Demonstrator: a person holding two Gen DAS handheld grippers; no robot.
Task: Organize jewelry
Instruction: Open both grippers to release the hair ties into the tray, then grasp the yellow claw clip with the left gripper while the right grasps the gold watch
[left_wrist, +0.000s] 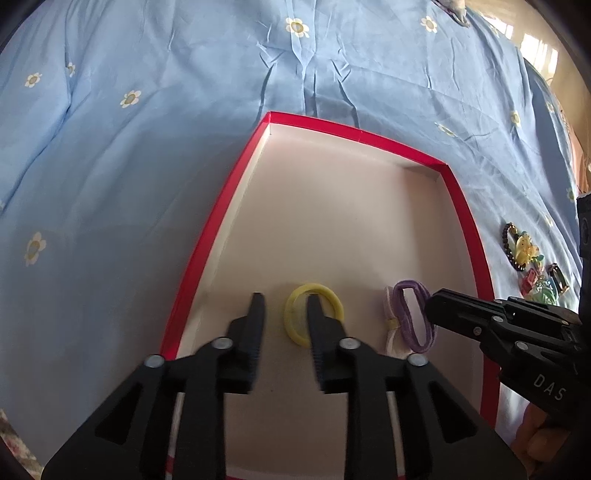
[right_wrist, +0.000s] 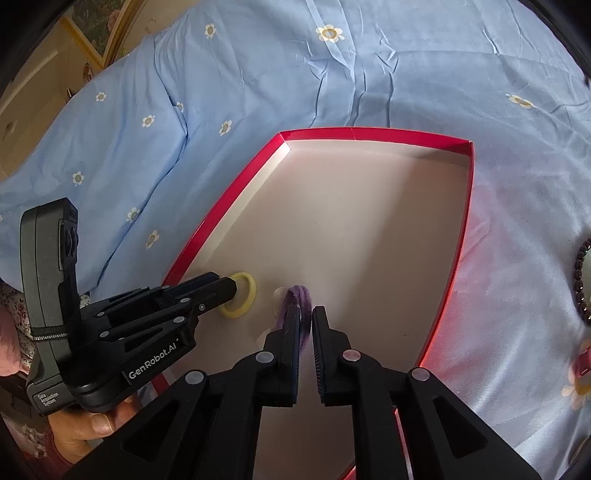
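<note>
I'm over the near end of a shallow red-rimmed box (left_wrist: 463, 225) lying on a blue flowered bedsheet (left_wrist: 147, 147). Its pale floor past my tools is bare right up to the far wall, so there is plenty of open room ahead; the red left rim runs close beside my left gripper (left_wrist: 284, 306).

Left gripper: jaws parted, nothing pinched. One yellow hair tie (left_wrist: 334, 301) lies flat on the box floor, and my right-hand finger sits inside its loop while the other stands clear to its left. The ring reads as a slight oval, long axis running away from me.

Right gripper (right_wrist: 306, 314): jaws a narrow slot apart. One purple hair tie (right_wrist: 297, 293) is at the tips; I cannot tell whether the pads still press on it. From the left wrist view its loop is a long oval, axis pointing away from me, with one whitish tie (left_wrist: 388, 317) tucked against its left side.

Outside the right rim, on the sheet: one dark beaded bracelet (left_wrist: 508, 243) and a small cluster of coloured clips (left_wrist: 535, 273), too jumbled to count.
</note>
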